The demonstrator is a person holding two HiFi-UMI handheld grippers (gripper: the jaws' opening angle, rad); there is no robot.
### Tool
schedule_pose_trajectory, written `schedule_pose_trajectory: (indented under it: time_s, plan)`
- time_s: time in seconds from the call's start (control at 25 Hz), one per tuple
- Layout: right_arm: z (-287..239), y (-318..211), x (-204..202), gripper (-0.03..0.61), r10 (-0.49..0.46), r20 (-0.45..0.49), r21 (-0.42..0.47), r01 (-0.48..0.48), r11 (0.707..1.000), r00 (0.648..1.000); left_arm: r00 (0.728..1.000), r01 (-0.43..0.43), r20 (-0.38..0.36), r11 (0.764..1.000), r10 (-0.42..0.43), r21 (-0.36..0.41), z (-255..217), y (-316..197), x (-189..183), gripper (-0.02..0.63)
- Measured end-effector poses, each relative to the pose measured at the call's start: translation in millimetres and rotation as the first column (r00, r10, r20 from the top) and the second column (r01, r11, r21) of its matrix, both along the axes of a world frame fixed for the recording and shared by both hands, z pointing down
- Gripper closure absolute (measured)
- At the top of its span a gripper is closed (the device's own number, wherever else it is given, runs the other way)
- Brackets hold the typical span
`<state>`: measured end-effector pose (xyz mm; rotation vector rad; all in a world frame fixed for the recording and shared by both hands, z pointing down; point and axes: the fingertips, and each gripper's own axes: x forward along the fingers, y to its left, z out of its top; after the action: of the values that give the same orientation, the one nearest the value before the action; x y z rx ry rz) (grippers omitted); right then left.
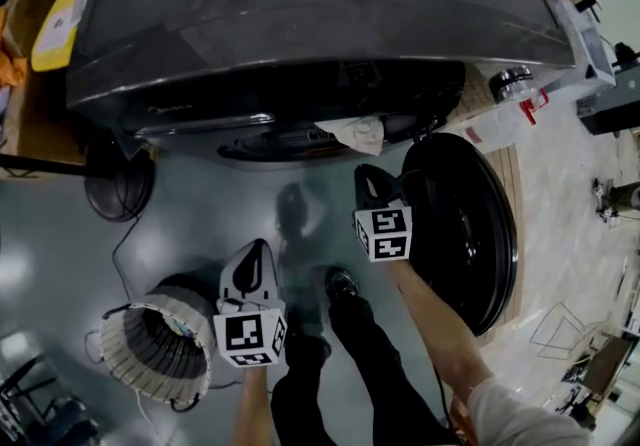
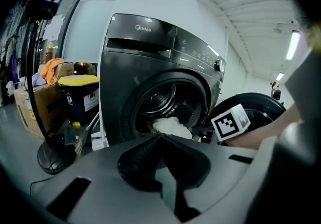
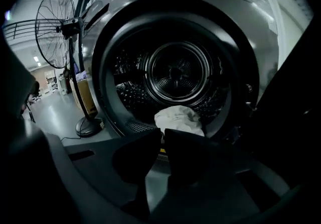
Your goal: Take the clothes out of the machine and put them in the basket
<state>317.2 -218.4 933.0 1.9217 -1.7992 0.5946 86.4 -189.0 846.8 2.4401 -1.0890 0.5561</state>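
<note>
My left tongs [image 1: 256, 254] are pressed together with nothing between the tips. I hold them out in front of the dark grey front-loading washing machine [image 1: 300, 24], pointing at its mouth from a little left of the opening. My right tongs [image 3: 161, 135] are pressed together too, and empty. They are nearer the machine than the left pair and aimed straight into the drum.

A white crumpled cloth [image 3: 178, 119] lies at the bottom front of the machine's drum, spilling over the lip of the opening. It sits just beyond the tips of my right tongs, and as far as I can tell they do not touch it.

The machine's round black door [image 1: 465, 224] stands swung wide to the right of the opening, beside my right forearm. The pale round woven basket [image 1: 160, 344] stands on the glossy grey floor [image 1: 200, 204] in front of the machine and off to its left, just beside my left tongs. I cannot make out what is inside it. A black pedestal fan [image 3: 60, 27] stands at the machine's left side.
</note>
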Motion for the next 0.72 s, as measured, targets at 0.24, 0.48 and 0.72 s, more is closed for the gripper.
schedule_pose_trajectory:
  time_s: [0.24,0.48,0.72]
  plan:
    - [37.6,-56.5,20.7,0.333,0.023,0.017,0.011,-0.024,1.0,1.0,1.0,0.005,-0.019,1.0,-0.005,0.006,36.0,-8.0,-5.1,0.597]
    - [70.1,-99.0,53.3,0.171,0.081,-0.029,0.026,-0.08,0.996,0.996,1.0,0.001,-0.013,1.0,-0.001,0.015,62.6,-12.7,-11.7,0.597]
    - [111.2,-113.5,82.4,0.138,0.161,-0.062,-0.044,-0.164,0.985,0.985,1.0,0.024,-0.012,1.0,-0.024,0.007,87.3,-20.5,-18.2,0.597]
